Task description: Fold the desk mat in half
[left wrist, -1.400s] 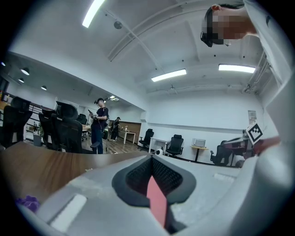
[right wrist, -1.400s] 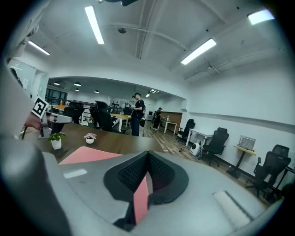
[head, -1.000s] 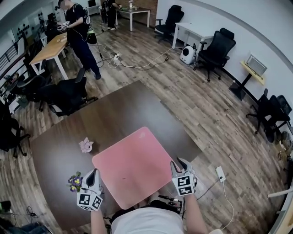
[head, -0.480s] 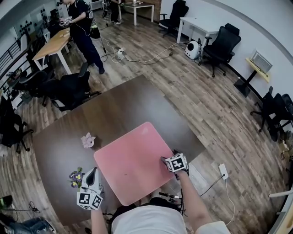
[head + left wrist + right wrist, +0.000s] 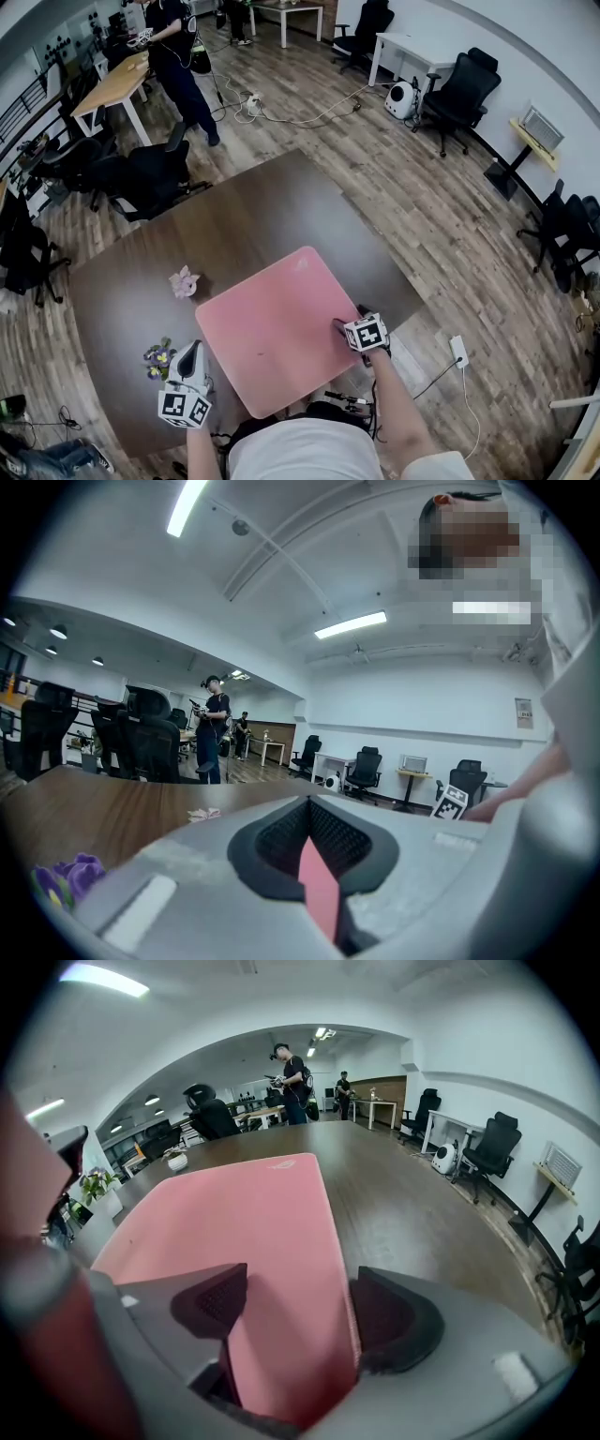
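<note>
The pink desk mat (image 5: 272, 328) lies flat and unfolded on the dark wooden table (image 5: 244, 216). My left gripper (image 5: 194, 350) sits at the mat's near left edge. In the left gripper view (image 5: 314, 855) its jaws are shut on a thin pink strip of the mat (image 5: 321, 897). My right gripper (image 5: 349, 325) points steeply down at the mat's right corner. Its jaws have just been opening and now stand wide in the right gripper view (image 5: 295, 1312). The mat's right edge (image 5: 234, 1213) runs between them, and neither pad presses on it.
A small pink flower (image 5: 184, 280) and a bunch of purple flowers (image 5: 157, 357) lie on the table left of the mat. Office chairs (image 5: 141, 178) crowd the table's far left side. A person (image 5: 173, 47) stands farther back. A power strip (image 5: 457, 352) lies on the floor to the right.
My right gripper has come down from near my body to the mat's right corner, and its jaws have spread apart. The left gripper and the mat have stayed put.
</note>
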